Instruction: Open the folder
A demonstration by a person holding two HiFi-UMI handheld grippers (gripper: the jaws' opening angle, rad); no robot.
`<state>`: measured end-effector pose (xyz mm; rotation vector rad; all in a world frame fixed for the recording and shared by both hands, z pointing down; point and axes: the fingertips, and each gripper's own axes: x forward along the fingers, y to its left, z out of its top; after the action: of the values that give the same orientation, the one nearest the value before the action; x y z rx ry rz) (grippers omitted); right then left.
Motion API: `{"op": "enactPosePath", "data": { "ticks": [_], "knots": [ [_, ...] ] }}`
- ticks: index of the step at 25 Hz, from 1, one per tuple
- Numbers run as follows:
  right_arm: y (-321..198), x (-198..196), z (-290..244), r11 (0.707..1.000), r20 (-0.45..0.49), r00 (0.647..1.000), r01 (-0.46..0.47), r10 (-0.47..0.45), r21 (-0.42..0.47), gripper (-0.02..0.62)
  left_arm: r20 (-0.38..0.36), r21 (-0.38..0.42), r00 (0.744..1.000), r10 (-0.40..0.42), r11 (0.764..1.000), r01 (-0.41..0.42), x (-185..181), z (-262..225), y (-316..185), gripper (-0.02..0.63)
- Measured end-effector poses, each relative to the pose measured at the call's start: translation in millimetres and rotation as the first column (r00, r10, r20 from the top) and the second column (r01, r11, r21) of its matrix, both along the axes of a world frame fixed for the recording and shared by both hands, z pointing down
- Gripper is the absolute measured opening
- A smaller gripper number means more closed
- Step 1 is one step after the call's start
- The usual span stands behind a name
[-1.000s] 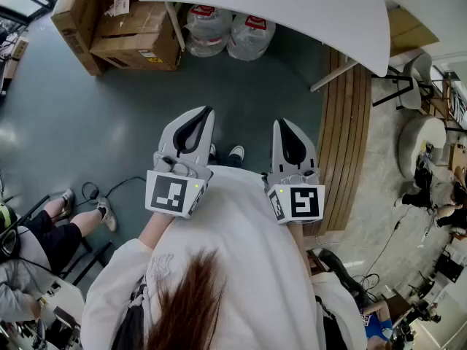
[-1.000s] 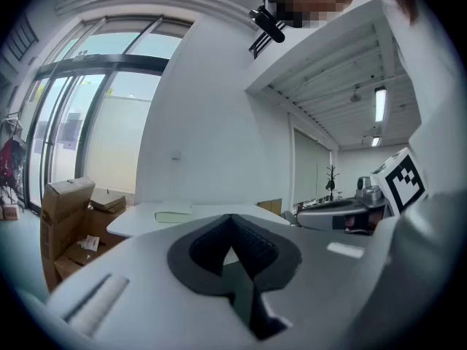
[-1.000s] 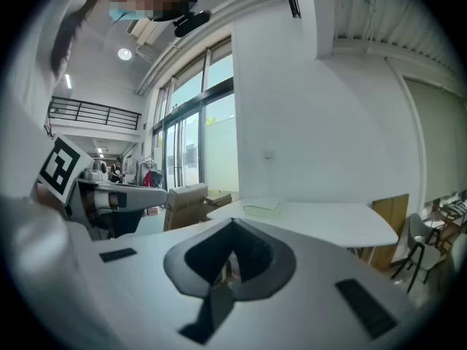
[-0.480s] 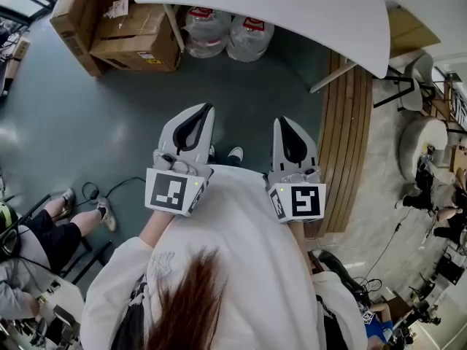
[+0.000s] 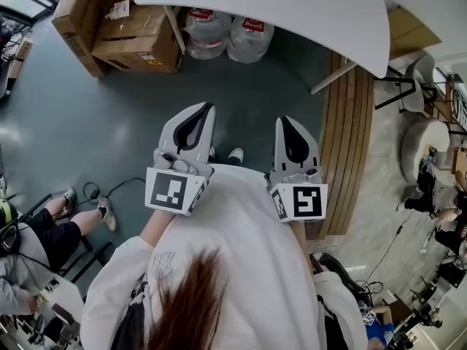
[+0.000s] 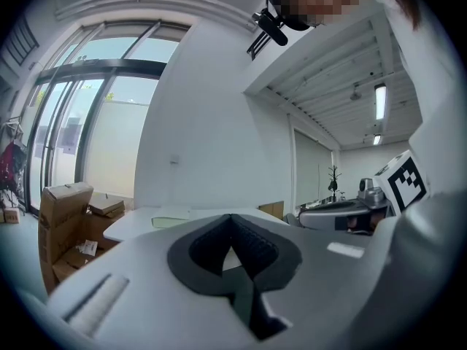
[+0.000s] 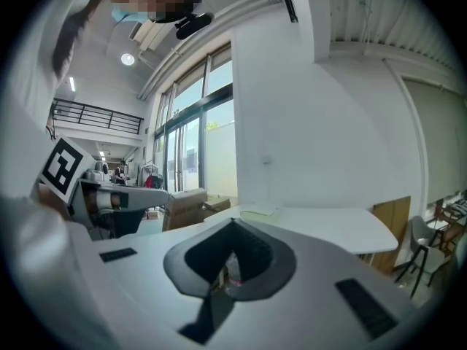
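A person (image 5: 241, 254) in a white top is standing on a dark grey-green floor (image 5: 87, 122) and facing a big white bench (image 5: 292, 13). The folder (image 6: 171, 216) is lying on top of that bench. It is well ahead of the left hand-held gripper (image 5: 206, 109) and the right hand-held gripper (image 5: 281, 120), and it is not touching either one. On the floor beside the bench, brown cardboard boxes (image 5: 109, 28) are sitting close together, and I cannot tell what is inside them. Under the bench edge two clear water jugs (image 5: 208, 29) are standing side by side and touching, each wearing a red label. How full they are is not showing. The person is holding the two hand-held grippers in front of the chest, side by side but apart, and both are pointing toward the bench. Each one is showing its two jaws pressed together at the tips, with nothing caught between them. In the left gripper view the folder is sitting a little to the left of the jaw tips. In the right gripper view it is sitting a little to the right of them. The folder is looking pale yellow-green, thin and flat against the white top of the bench.
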<state>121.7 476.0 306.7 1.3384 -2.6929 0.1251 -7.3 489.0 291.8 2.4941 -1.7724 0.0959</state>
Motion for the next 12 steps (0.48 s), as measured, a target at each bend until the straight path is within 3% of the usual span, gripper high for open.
{"op": "enactPosePath", "data": {
  "ticks": [4,12],
  "knots": [
    [2.4,2.9,-3.4,1.000,0.044,0.999,0.019,-0.020,0.005,0.005,0.012,0.012,1.000,-0.014,1.000,0.014,1.3,-3.1,2.6,0.008],
    [7.9,15.0,9.5,1.000,0.044,0.999,0.014,-0.013,-0.020,0.005,0.038,0.036,0.995,-0.087,0.996,0.086,-19.0,-6.2,1.0,0.008]
  ]
}}
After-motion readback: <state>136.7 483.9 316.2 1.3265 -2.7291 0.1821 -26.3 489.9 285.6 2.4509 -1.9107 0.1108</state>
